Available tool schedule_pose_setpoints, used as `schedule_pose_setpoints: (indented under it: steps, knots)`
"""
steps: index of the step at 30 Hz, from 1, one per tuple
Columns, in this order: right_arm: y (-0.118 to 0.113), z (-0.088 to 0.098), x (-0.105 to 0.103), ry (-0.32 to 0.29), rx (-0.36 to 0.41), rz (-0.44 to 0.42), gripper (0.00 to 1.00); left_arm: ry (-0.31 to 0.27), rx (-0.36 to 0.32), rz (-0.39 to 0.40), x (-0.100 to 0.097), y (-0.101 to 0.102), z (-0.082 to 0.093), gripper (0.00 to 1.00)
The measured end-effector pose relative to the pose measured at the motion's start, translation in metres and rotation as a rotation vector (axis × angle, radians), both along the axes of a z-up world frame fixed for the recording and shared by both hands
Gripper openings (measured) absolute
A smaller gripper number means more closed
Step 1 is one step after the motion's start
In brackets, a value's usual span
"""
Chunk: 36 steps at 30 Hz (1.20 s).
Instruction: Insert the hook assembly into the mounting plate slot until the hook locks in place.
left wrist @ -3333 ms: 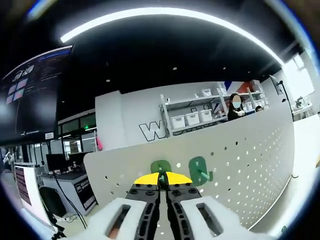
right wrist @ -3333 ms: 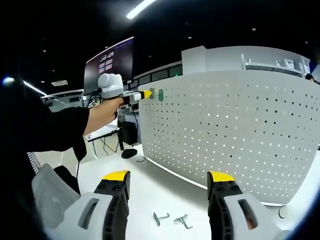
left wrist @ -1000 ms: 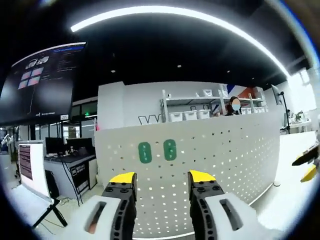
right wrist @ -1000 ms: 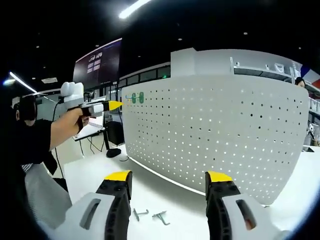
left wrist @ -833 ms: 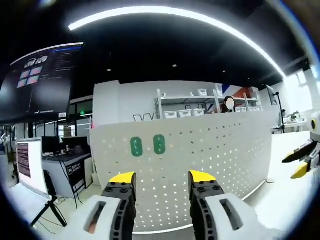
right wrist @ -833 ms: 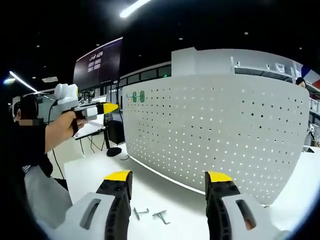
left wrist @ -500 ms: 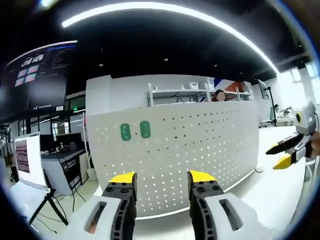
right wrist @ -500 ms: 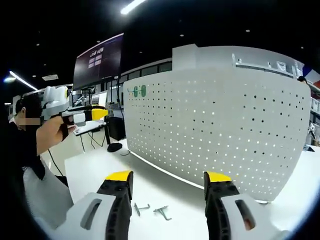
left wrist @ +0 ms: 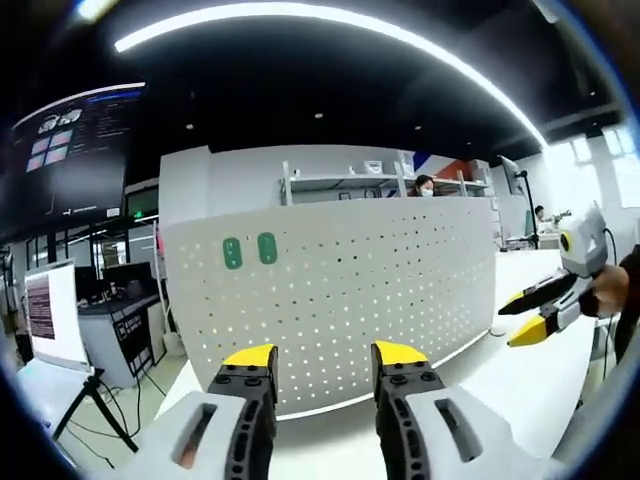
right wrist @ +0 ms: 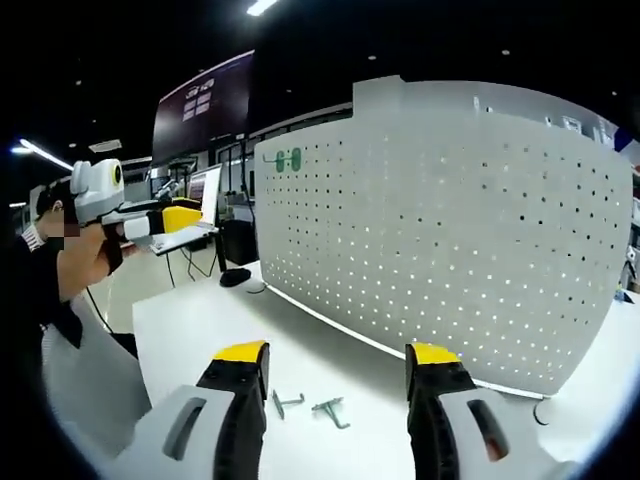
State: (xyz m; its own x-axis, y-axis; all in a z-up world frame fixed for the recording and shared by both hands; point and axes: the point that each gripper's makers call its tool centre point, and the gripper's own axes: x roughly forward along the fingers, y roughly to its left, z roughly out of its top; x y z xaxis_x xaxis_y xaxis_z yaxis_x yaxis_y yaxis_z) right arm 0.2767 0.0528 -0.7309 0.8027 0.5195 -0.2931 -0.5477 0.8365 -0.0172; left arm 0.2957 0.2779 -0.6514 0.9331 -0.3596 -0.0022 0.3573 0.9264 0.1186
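The pegboard [right wrist: 440,220] is looking like matt white painted sheet, smooth between its holes. Below it, the white tabletop [right wrist: 190,330] is showing a smooth, faintly glossy face. Two loose hooks [right wrist: 310,406] lying before the pegboard are looking like bare grey metal, and two green plates [left wrist: 249,250] high on it are looking like smooth plastic.

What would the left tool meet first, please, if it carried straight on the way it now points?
Most likely the white pegboard, low on its face; the open left tool faces it squarely. Depth is hard to judge.

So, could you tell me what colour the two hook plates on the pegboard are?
Green hook plates, clearest in the left gripper view.
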Motion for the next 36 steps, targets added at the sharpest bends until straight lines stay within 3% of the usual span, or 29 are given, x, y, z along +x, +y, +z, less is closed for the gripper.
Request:
schedule_pose_setpoints:
  steps: [24, 36]
  knots:
    - [0.0, -0.069, 0.014, 0.114, -0.115, 0.053, 0.49, 0.016, 0.001, -0.03, -0.001, -0.01, -0.013, 0.36]
    - [0.006, -0.107, 0.021, 0.188, -0.17, 0.105, 0.42, 0.039, 0.004, -0.047, 0.0, -0.016, -0.023, 0.34]
